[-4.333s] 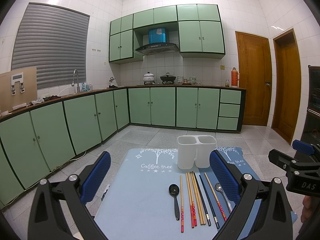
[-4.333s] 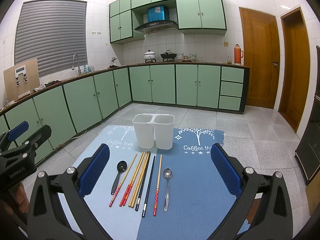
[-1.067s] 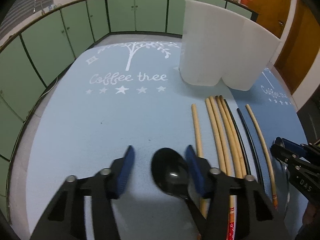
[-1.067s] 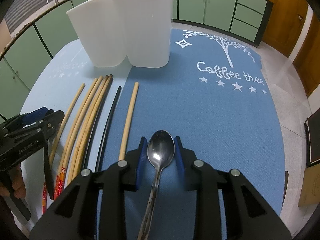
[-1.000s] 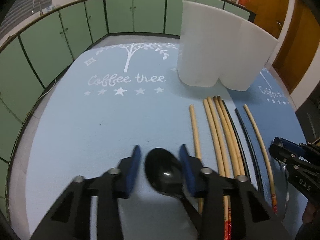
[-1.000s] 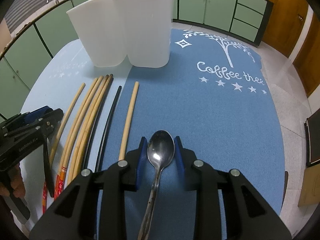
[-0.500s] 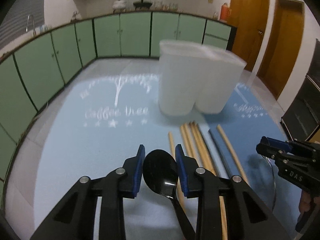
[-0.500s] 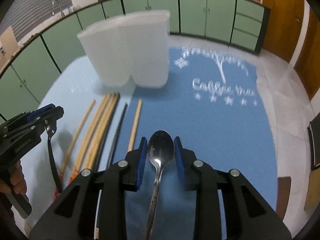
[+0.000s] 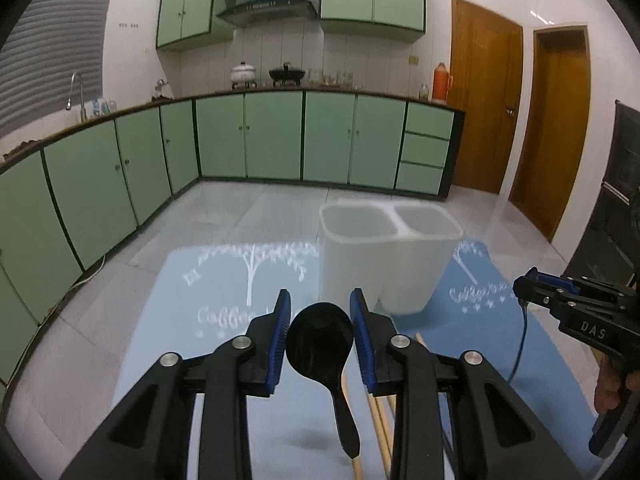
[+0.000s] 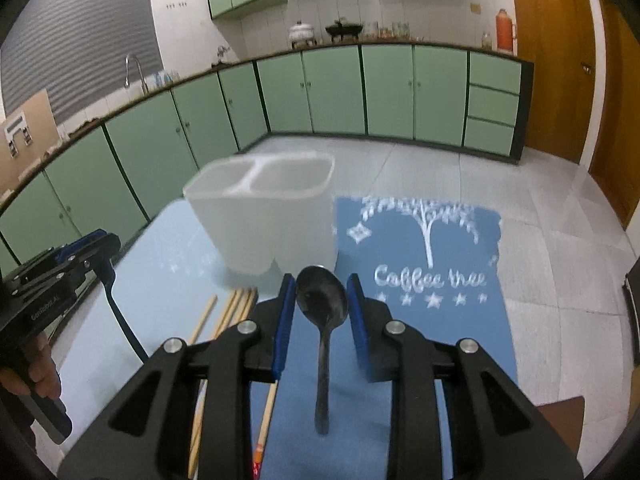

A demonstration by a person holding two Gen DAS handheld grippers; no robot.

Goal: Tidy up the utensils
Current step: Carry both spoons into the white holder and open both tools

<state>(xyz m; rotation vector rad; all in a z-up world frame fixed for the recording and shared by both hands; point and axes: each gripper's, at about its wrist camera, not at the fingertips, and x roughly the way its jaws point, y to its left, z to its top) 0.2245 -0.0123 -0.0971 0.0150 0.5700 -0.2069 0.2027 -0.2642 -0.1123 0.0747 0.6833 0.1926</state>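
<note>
My left gripper (image 9: 320, 326) is shut on a black spoon (image 9: 322, 350) and holds it in the air, handle hanging down. My right gripper (image 10: 321, 304) is shut on a metal spoon (image 10: 322, 312), also lifted above the mat. A white two-compartment utensil holder (image 9: 388, 256) stands upright just beyond both grippers; it also shows in the right wrist view (image 10: 266, 216). Several chopsticks (image 10: 236, 308) lie on the mat below, partly hidden by the grippers. The right gripper shows at the right edge of the left wrist view (image 9: 528, 290); the left gripper shows at the left of the right wrist view (image 10: 96, 258).
The blue "Coffee tree" mats (image 10: 432, 280) cover the table top (image 9: 168, 340). Green kitchen cabinets (image 9: 272, 136) line the far walls, and wooden doors (image 9: 484, 108) stand at the right.
Both grippers closed on their spoons and lifted them off the mat. They have risen higher and now look over the holder's rim.
</note>
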